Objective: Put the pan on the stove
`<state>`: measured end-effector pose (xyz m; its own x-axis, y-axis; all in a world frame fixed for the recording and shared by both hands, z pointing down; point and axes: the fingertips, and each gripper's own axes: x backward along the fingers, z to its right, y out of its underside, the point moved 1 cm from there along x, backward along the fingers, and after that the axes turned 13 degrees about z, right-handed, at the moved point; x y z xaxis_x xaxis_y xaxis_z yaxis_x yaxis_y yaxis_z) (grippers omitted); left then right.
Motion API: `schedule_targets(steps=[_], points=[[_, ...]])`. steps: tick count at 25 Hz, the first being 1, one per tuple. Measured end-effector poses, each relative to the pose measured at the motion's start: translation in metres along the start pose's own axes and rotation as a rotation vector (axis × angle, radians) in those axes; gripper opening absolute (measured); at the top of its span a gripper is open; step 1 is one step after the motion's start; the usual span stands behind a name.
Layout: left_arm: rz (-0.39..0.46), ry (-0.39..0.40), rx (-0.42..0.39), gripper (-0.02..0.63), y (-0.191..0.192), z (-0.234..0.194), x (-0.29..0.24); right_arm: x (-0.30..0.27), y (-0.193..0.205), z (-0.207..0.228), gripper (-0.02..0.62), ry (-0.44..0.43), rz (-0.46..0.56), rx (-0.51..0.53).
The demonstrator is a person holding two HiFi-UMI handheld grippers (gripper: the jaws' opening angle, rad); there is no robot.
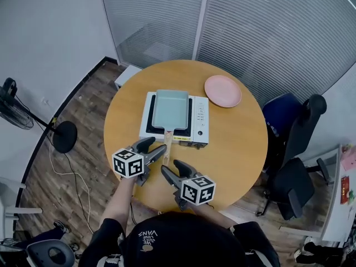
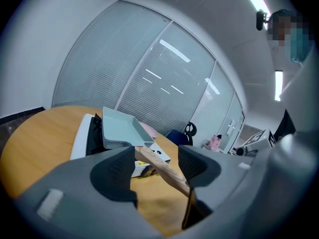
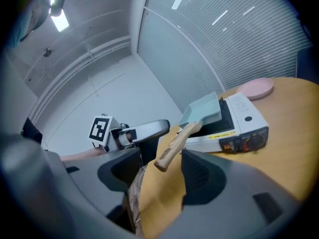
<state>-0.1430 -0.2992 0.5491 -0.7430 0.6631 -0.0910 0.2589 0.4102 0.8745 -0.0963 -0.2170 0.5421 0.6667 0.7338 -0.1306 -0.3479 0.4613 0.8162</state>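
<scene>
Pan (image 1: 171,109): already on stove (image 1: 200,118), flat on the black top, pale blue-grey, rectangular, empty. Wooden handle (image 1: 167,141) out over the stove's front edge, toward the near side of the round wooden counter (image 1: 233,143).

Stove: white body, roughly mid-counter, control strip on its right side. Pink plate (image 1: 222,90) just beyond its far right corner, not touching.

Left gripper (image 1: 159,143): low over the near-left part of the counter, angled in toward the handle, wide. In left gripper view, handle running between the two jaws with its free end close by one of them; contact unclear, gap on the other side, no clamp.

Right gripper (image 1: 169,166): just behind and right of the left one, near the counter edge, also wide, nothing held. In right gripper view, handle end ahead of the jaws and clear of both.

Off-counter: two dark office chairs (image 1: 295,132) on the right, standing fan (image 1: 16,110) on the left, wood floor.
</scene>
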Motion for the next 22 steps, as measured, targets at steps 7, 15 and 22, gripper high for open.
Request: schedule_targets(steps=[7, 15, 22], points=[[0.088, -0.012, -0.071, 0.124, -0.007, 0.023, 0.042, 0.020, 0.006, -0.015, 0.237, 0.042, 0.028, 0.121], [0.102, 0.033, -0.069, 0.031, 0.004, 0.056, 0.080, 0.047, 0.009, -0.027, 0.118, 0.079, 0.078, 0.207], [0.103, 0.051, -0.092, 0.029, 0.020, 0.083, 0.105, 0.064, 0.021, -0.042, 0.052, 0.067, 0.091, 0.212]])
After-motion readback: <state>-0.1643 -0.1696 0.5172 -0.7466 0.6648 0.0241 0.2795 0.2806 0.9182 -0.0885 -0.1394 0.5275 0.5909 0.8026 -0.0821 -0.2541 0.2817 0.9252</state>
